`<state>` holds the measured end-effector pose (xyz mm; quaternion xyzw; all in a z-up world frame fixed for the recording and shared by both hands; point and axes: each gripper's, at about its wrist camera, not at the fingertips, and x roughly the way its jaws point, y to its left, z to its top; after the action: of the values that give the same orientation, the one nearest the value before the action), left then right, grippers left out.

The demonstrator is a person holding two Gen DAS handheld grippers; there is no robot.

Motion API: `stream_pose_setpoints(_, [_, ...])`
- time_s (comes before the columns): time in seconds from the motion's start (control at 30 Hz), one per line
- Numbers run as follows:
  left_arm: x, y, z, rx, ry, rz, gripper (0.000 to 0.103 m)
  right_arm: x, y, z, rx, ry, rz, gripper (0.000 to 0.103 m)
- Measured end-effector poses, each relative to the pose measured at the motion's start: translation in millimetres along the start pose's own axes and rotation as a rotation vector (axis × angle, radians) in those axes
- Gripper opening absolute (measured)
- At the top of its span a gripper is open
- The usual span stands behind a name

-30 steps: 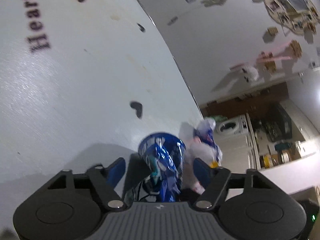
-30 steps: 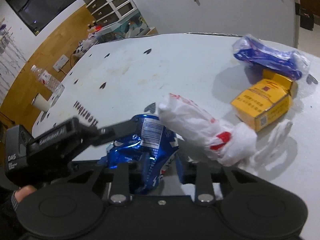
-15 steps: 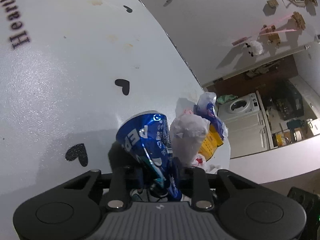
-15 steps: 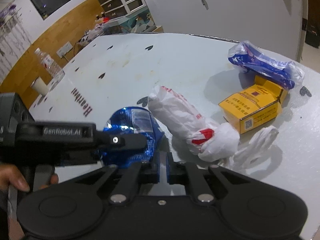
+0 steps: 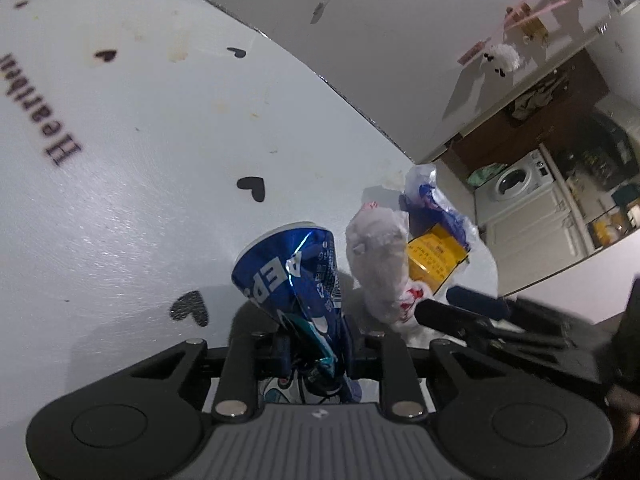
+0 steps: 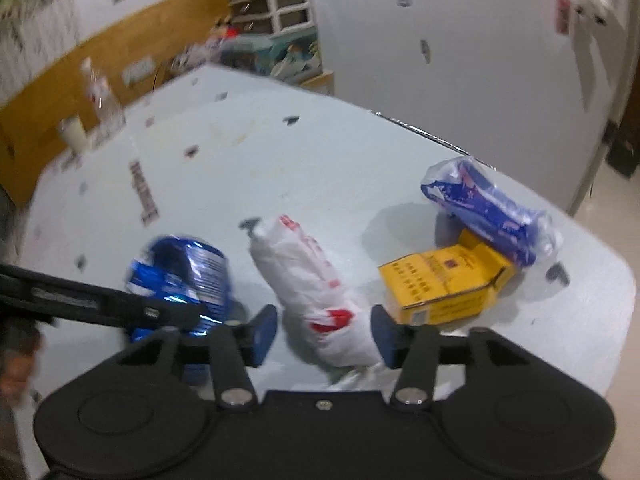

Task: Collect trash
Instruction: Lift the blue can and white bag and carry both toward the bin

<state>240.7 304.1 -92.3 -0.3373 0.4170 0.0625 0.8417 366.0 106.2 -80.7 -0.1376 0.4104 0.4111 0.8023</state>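
Note:
A crushed blue can (image 5: 292, 272) stands up between the jaws of my left gripper (image 5: 316, 344), which is shut on its lower end just above the white table (image 5: 140, 160). The right wrist view shows the same can (image 6: 188, 268) behind the left gripper's black finger (image 6: 100, 300). My right gripper (image 6: 324, 336) has its jaws opening. A crumpled white plastic bag (image 6: 316, 280) lies between its blue pads (image 6: 264, 334), and a gap shows beside each pad. In the left wrist view, the bag (image 5: 380, 256) sits just right of the can.
A yellow carton (image 6: 444, 284) lies right of the bag with a blue and clear wrapper (image 6: 488, 204) resting on it. The table's rounded edge (image 6: 600, 280) is close behind them. A plastic bottle (image 6: 100, 96) and a cup (image 6: 74, 136) stand at the far left end.
My left gripper closed on the can and tipped it up off the table. My right gripper let go of the can, shut empty, then moved right and opened on either side of the white bag.

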Motion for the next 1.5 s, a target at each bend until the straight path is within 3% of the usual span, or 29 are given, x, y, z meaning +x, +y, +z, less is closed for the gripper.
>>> stream_pose_setpoints(0.17, [-5.8,-2.2,-5.9,0.03,-0.004,0.046,0.024,23.7,-3.1,1.8,-0.091,0.079,-0.023,0.059])
stream_pose_setpoints(0.23, [-7.2,-4.4,-7.6,0.051,-0.006,0.069,0.024,28.0,-1.9,1.9,-0.108,0.083,-0.03,0.064])
stream_pose_setpoints(0.37, [-8.9,-9.5,-9.3,0.079,-0.013,0.103,0.024,35.7,1.0,1.3,-0.11,0.098,-0.035,0.064])
stream_pose_setpoints(0.67, [-9.4,-19.0,-12.0,0.122,-0.02,0.154,0.024,40.6,0.8,-6.9,-0.02,0.101,-0.037,0.05])
stream_pose_setpoints(1.1, [-23.4,-37.3,-27.5,0.194,-0.042,0.251,0.024,-4.2,7.3,-21.4,0.068,0.077,-0.047,0.049])
stream_pose_setpoints(1.5, [-46.7,-59.8,-57.4,0.236,-0.064,0.277,0.024,-65.5,11.6,-52.5,0.129,0.035,-0.08,0.049])
